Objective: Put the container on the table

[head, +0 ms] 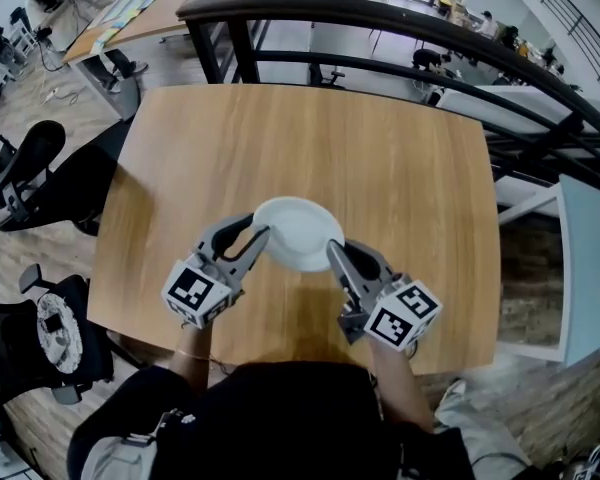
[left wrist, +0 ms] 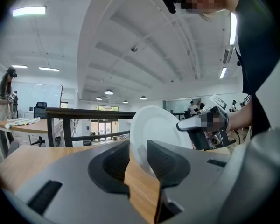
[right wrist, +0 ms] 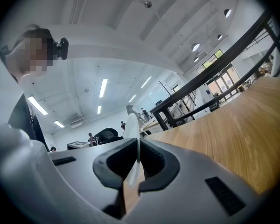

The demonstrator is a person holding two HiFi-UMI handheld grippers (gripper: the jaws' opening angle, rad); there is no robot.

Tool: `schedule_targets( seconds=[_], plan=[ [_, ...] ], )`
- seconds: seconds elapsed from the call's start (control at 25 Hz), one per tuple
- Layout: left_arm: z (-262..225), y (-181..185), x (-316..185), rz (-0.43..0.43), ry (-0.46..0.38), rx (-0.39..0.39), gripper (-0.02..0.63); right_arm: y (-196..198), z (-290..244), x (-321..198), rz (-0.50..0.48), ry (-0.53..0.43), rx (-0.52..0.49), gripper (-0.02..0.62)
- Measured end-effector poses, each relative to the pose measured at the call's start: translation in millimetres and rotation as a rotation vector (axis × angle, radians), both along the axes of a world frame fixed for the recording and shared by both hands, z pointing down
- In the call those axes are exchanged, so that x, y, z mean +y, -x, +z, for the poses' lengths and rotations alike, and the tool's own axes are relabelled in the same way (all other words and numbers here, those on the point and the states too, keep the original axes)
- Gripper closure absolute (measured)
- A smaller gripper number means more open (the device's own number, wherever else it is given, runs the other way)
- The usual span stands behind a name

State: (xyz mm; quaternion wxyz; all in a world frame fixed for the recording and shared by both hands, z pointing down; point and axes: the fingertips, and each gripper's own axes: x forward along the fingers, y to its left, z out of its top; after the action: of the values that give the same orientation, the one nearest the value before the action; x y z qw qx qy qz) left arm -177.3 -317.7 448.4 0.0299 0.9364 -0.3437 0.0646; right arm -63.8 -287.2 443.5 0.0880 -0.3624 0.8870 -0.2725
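While left claw (head: pixel 256 235) and right claw (head: pixel 336 252) pinch opposite rims of the bowl (head: pixel 298 230) mid-frame (looks light, stiff, slick), that two-sided hold suits it.

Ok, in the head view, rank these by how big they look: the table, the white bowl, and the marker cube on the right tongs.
1. table
2. bowl
3. marker cube, only slightly smaller than the bowl and nearer the camera, so that ranking is unsure.

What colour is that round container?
The container is plain white, clearest in the head view.
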Motion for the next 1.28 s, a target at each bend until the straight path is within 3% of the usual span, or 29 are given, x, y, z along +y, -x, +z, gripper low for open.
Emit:
schedule_targets(
  seconds=[0.48, 0.72, 1.28],
  plan=[
    [9, 4, -7, -0.036, 0.006, -0.018, 0.497, -5, 12, -4, 0.021, 0.047, -0.041, 0.571],
    [15, 3, -8, -0.024, 0.028, 0.009, 0.497, -8, 15, -7, 0.026, 0.044, -0.042, 0.571],
    [44, -2, -20, -0.065, 0.113, -0.044, 0.525, -12, 46, -22, 0.043, 0.118, -0.037, 0.571]
  ],
)
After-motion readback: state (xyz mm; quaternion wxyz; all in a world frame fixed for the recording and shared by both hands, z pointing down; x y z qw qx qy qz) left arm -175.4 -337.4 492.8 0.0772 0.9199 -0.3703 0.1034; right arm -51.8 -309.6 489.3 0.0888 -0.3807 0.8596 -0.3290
